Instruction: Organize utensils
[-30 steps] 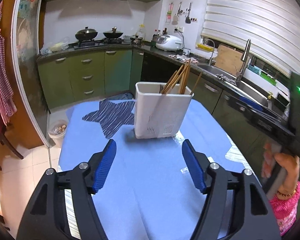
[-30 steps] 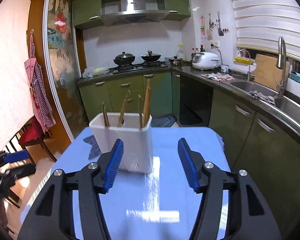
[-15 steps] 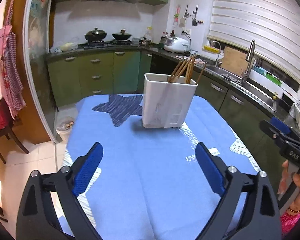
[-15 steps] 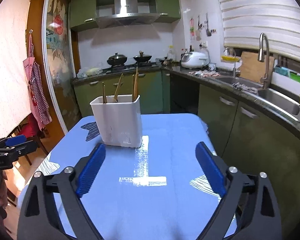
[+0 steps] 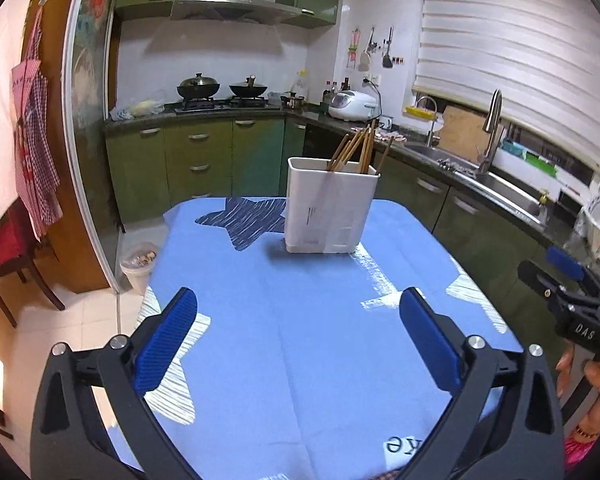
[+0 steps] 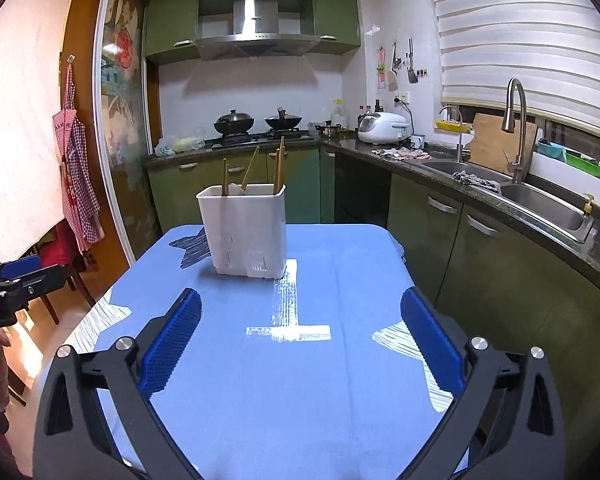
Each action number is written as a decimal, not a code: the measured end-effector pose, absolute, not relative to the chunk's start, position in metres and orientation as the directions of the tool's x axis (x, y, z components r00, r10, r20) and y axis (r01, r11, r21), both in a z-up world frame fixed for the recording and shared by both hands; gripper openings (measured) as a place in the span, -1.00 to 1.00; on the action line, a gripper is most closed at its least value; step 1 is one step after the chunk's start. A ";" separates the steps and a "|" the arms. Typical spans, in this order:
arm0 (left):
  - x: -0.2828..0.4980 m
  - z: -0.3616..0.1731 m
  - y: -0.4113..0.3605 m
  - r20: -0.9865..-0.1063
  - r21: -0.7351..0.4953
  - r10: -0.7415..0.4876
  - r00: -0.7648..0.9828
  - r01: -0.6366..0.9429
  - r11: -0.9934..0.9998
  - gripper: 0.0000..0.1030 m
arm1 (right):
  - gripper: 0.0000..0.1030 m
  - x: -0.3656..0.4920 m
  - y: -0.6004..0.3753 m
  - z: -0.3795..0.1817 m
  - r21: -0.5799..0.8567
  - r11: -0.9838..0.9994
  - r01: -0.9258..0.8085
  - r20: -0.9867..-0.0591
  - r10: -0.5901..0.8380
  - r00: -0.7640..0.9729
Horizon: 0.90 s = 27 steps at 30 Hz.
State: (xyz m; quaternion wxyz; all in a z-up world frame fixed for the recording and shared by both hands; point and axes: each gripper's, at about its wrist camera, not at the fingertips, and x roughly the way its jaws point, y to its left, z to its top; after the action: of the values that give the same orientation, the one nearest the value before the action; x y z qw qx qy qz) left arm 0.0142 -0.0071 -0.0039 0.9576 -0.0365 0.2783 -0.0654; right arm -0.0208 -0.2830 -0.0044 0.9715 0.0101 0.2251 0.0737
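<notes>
A white utensil holder (image 5: 327, 207) stands upright on the blue tablecloth (image 5: 300, 320), holding several wooden chopsticks (image 5: 354, 148). It also shows in the right wrist view (image 6: 246, 230), with the chopsticks (image 6: 278, 170) sticking out of its top. My left gripper (image 5: 298, 306) is open and empty, well back from the holder above the near part of the table. My right gripper (image 6: 300, 308) is open and empty, also back from the holder. Each gripper shows at the edge of the other's view: the right one (image 5: 568, 280) and the left one (image 6: 16, 276).
The table carries a blue cloth (image 6: 300, 360) with star prints. Green kitchen cabinets (image 5: 204, 164), a stove with pans (image 5: 220, 92) and a sink (image 6: 540, 200) lie beyond it. A red chair (image 5: 4, 248) and a small bin (image 5: 138, 266) stand on the floor at left.
Both grippers have opened wider and pulled back from the holder, which now looks farther away in both views.
</notes>
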 end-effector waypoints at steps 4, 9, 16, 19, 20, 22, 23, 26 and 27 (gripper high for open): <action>0.006 -0.005 -0.006 -0.528 -0.111 -0.144 0.837 0.100 0.989 0.87 | 0.91 -0.036 -0.284 -0.002 0.047 0.990 -0.135 -0.429 0.142 0.892; 0.001 -0.006 -0.008 -0.533 -0.105 -0.141 0.834 0.099 0.989 0.87 | 0.91 -0.046 -0.286 0.003 0.043 0.989 -0.140 -0.422 0.145 0.895; 0.000 -0.006 -0.009 -0.530 -0.106 -0.141 0.836 0.099 0.989 0.87 | 0.91 -0.049 -0.286 0.008 0.045 0.989 -0.142 -0.415 0.148 0.897; 0.001 -0.007 -0.009 -0.534 -0.109 -0.142 0.834 0.099 0.989 0.87 | 0.91 -0.044 -0.286 0.009 0.047 0.988 -0.148 -0.418 0.154 0.895; 0.002 -0.006 -0.009 -0.534 -0.108 -0.141 0.834 0.098 0.989 0.87 | 0.91 -0.043 -0.285 0.009 0.047 0.988 -0.150 -0.419 0.156 0.894; 0.002 -0.007 -0.009 -0.535 -0.110 -0.142 0.833 0.099 0.989 0.87 | 0.91 -0.041 -0.284 0.009 0.048 0.988 -0.150 -0.421 0.156 0.893; 0.002 -0.007 -0.009 -0.534 -0.109 -0.142 0.833 0.098 0.989 0.87 | 0.91 -0.041 -0.284 0.008 0.048 0.987 -0.152 -0.422 0.158 0.893; 0.002 -0.007 -0.009 -0.537 -0.109 -0.144 0.832 0.101 0.989 0.87 | 0.91 -0.039 -0.283 0.008 0.047 0.987 -0.155 -0.424 0.160 0.891; 0.002 -0.008 -0.009 -0.537 -0.111 -0.146 0.831 0.102 0.989 0.87 | 0.91 -0.038 -0.282 0.008 0.050 0.986 -0.156 -0.426 0.163 0.890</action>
State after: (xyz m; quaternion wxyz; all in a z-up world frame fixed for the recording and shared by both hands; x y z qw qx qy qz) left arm 0.0016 -0.0090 -0.0077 0.9560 -0.0388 0.2835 -0.0650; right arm -0.0377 -0.2822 0.0078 0.9721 0.0069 0.2196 0.0820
